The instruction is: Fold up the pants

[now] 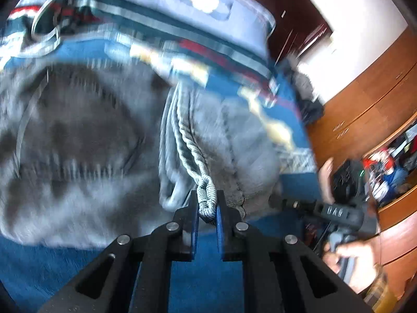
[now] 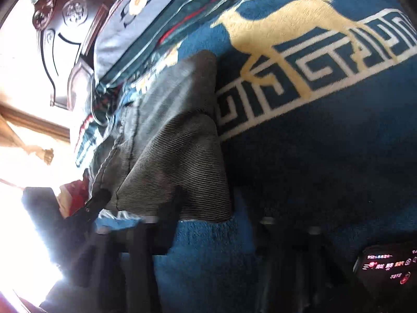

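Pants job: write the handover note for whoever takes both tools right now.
Left tool: shut on the drawstring of the grey pants, at the waistband.
Right tool: blurred; its fingers straddle the near edge of the pants over the blue blanket. I cannot tell whether it is gripping.
Pants lie bunched on the blanket, the pillow beyond them.
Done: hold on the drawstring only.
Left: check the right grip, spread the pants flat, then fold.
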The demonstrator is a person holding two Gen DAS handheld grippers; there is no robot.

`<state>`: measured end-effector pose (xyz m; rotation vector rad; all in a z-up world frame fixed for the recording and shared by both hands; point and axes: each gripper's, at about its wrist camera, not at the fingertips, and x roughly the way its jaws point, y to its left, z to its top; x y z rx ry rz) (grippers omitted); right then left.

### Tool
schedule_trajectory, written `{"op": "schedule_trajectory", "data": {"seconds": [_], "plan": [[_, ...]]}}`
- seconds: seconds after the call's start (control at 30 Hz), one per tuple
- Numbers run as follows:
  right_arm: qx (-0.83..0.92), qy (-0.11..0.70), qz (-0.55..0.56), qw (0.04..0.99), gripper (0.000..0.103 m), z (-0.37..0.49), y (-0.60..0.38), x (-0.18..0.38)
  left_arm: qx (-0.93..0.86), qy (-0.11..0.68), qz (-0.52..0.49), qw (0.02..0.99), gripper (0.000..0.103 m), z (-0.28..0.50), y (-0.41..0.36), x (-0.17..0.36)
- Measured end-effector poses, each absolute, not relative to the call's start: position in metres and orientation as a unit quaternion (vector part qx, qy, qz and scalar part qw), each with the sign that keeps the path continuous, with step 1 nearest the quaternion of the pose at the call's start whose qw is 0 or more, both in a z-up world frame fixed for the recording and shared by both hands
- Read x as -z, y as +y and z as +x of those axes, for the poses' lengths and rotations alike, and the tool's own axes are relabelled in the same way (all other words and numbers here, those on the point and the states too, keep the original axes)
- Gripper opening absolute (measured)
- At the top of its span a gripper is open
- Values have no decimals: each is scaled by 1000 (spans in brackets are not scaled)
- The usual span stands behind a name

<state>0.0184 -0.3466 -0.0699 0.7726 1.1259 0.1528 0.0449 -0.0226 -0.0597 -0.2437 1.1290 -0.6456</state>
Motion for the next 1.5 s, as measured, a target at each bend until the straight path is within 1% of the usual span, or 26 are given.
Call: {"op": "schedule_trajectory", "data": {"seconds": [0.03, 0.1, 0.2, 0.27, 0.33, 0.37, 0.4, 0.5, 0.57, 0.63, 0.67, 0.73, 0.77, 0.8, 0.83, 0.9, 1.0, 1.03, 1.1, 1.17, 1.2, 1.23, 1.27, 1.33, 1.43, 1.5], "plan": [[-61, 528, 347, 772, 24, 20, -344, 74, 293, 534, -105, 786, 14, 44, -25, 68], [-54, 535, 335, 774, 22, 21, -342, 78, 291, 541, -115, 780, 15, 47, -24, 78], [-65, 537, 324, 777, 25, 22, -342, 71, 297, 539, -133, 776, 19, 53, -16, 66], [-64, 535, 331, 775, 36, 22, -345, 67, 288, 519, -111, 797, 32, 56, -10, 48], [-60, 522, 333, 783, 39, 21, -354, 57, 284, 493, -101, 816, 65, 62, -4, 31], [-61, 514, 334, 788, 40, 21, -358, 52, 281, 481, -104, 824, 69, 69, 1, 22], [-62, 505, 335, 793, 40, 23, -363, 47, 281, 476, -110, 826, 70, 76, 3, 18], [-66, 484, 340, 803, 41, 39, -378, 37, 278, 490, -118, 818, 68, 113, -7, 20], [-70, 478, 339, 807, 42, 52, -378, 36, 274, 494, -96, 820, 67, 135, -23, 28], [-75, 473, 338, 810, 42, 67, -381, 38, 272, 503, -77, 817, 49, 152, -43, 37], [-78, 472, 341, 809, 42, 74, -382, 40, 275, 512, -74, 811, 46, 161, -53, 43], [-83, 472, 349, 805, 42, 85, -384, 48, 278, 529, -68, 799, 35, 172, -69, 56], [-85, 473, 352, 803, 42, 91, -384, 52, 276, 536, -61, 795, 31, 176, -77, 63], [-87, 476, 355, 800, 42, 97, -383, 54, 263, 536, -49, 800, 22, 178, -81, 67], [-91, 480, 357, 796, 42, 99, -380, 58, 259, 531, -51, 805, 19, 177, -80, 69], [-99, 484, 359, 792, 42, 99, -375, 62, 256, 518, -86, 812, 15, 175, -68, 69], [-108, 481, 361, 791, 42, 84, -370, 59, 227, 506, -106, 825, 14, 172, -49, 71], [-111, 479, 361, 792, 43, 75, -368, 57, 217, 506, -116, 827, 14, 172, -43, 73], [-115, 482, 358, 792, 50, 59, -364, 57, 211, 513, -139, 820, 14, 173, -34, 81], [-110, 500, 347, 786, 49, 46, -357, 66, 210, 513, -132, 822, 14, 172, -37, 83], [-108, 509, 341, 783, 46, 43, -354, 71, 210, 512, -128, 823, 14, 171, -39, 82], [-105, 510, 337, 784, 35, 41, -353, 73, 210, 512, -127, 823, 14, 170, -40, 81], [-99, 513, 333, 785, 17, 41, -353, 74, 213, 514, -129, 821, 14, 170, -41, 79], [-86, 517, 324, 788, 11, 40, -352, 69, 217, 513, -124, 821, 14, 168, -43, 75], [-59, 539, 276, 793, 10, 35, -341, 67, 217, 523, -102, 818, 14, 166, -49, 80], [-55, 543, 294, 785, 8, 33, -344, 82, 217, 524, -96, 818, 15, 165, -50, 83]]}}
